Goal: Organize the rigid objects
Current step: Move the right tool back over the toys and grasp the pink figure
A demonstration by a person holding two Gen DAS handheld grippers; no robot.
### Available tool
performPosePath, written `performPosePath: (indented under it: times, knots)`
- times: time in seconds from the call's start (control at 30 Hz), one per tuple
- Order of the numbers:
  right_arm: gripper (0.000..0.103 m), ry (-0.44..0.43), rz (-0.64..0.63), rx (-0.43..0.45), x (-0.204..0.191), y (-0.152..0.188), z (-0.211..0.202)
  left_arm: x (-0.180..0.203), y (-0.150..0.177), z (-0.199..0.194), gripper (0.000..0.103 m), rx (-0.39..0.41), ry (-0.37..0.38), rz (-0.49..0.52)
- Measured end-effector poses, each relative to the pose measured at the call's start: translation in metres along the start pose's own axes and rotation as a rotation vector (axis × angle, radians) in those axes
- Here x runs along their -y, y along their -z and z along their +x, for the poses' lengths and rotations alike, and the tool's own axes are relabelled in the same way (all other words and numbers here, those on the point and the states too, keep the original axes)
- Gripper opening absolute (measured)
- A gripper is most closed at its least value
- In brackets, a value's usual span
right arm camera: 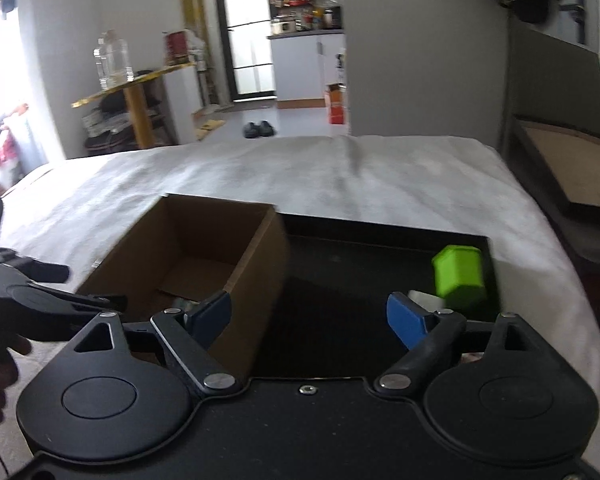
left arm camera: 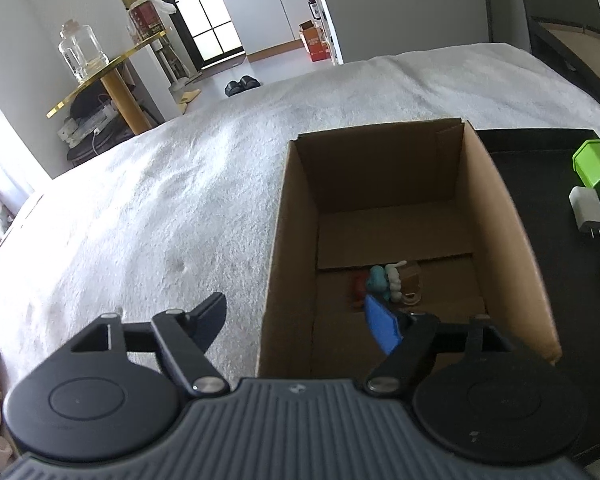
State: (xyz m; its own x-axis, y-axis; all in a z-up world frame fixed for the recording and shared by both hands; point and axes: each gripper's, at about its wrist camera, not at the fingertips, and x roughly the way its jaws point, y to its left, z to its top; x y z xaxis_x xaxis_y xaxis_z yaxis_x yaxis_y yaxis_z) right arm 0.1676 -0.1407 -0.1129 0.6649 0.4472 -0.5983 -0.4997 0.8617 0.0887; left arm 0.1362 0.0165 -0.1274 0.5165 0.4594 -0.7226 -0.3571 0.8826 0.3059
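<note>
The left hand-held gripper (left arm camera: 300, 320) hangs over the near left corner of an open cardboard box (left arm camera: 296, 216), its 2 blue-padded fingers spread wide with nothing between them; one finger sits outside the box wall, the other above its floor. On that floor, near the front, lies a small cluster of figurines (left arm camera: 384, 284): red, teal, white and brown pieces close together. The box stands on a bed covered by a white blanket (left arm camera: 160, 200), just beside a black tray (right arm camera: 340, 264). The right hand-held gripper (right arm camera: 310, 316) hovers above the tray, its jaws likewise wide apart and empty. On the tray's far right sit a green hexagonal container (right arm camera: 458, 276) and, touching or just beside it, a white charger plug (left arm camera: 588, 210).
</note>
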Motion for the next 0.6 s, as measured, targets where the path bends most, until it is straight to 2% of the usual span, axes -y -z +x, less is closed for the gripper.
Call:
performPosePath:
  times: [0.07,0.2,0.6]
  knots:
    - [0.091,0.029,0.002,0.001,0.008,0.004,-0.003,0.002,-0.001,0.000,0.077,-0.008,0.000,0.001]
    - [0.091,0.066,0.004,-0.001,0.021,0.011,-0.006,0.006,-0.003,-0.002,0.079,-0.012,-0.017,0.001]
    - [0.091,0.105,0.067,-0.039,0.062,0.035,-0.009,0.023,-0.008,-0.002,0.081,-0.031,-0.068,0.045]
